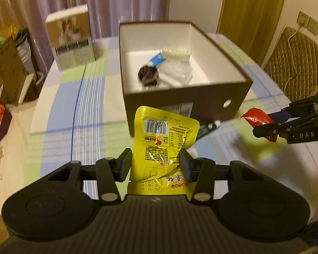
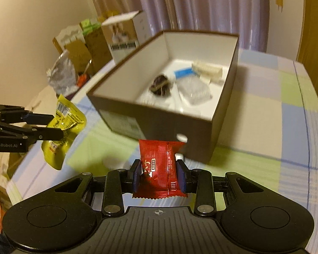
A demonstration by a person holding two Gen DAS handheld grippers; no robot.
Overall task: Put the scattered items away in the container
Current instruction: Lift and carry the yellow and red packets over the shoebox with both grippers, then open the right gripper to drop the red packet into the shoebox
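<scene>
My left gripper point(image 1: 155, 160) is shut on a yellow snack packet point(image 1: 161, 146), held up in front of the open brown box point(image 1: 188, 103). My right gripper point(image 2: 159, 172) is shut on a red snack packet point(image 2: 159, 169), also lifted before the box point(image 2: 159, 122). From the left wrist view the right gripper point(image 1: 262, 127) shows at the right edge with the red packet point(image 1: 256, 116). From the right wrist view the left gripper point(image 2: 53, 127) shows at the left with the yellow packet point(image 2: 61, 131). Inside the box lie a dark round sweet point(image 1: 148, 76), a blue-and-white sachet point(image 1: 158, 60), a white block point(image 1: 177, 54) and a clear wrapper point(image 1: 176, 74).
A dark green tube point(image 1: 205, 129) lies on the checked tablecloth point(image 1: 78, 110) by the box's near wall. A white carton point(image 1: 72, 40) stands at the table's back left, with bags and boxes point(image 2: 78, 50) beyond the left edge. A woven chair point(image 1: 294, 63) stands at the right.
</scene>
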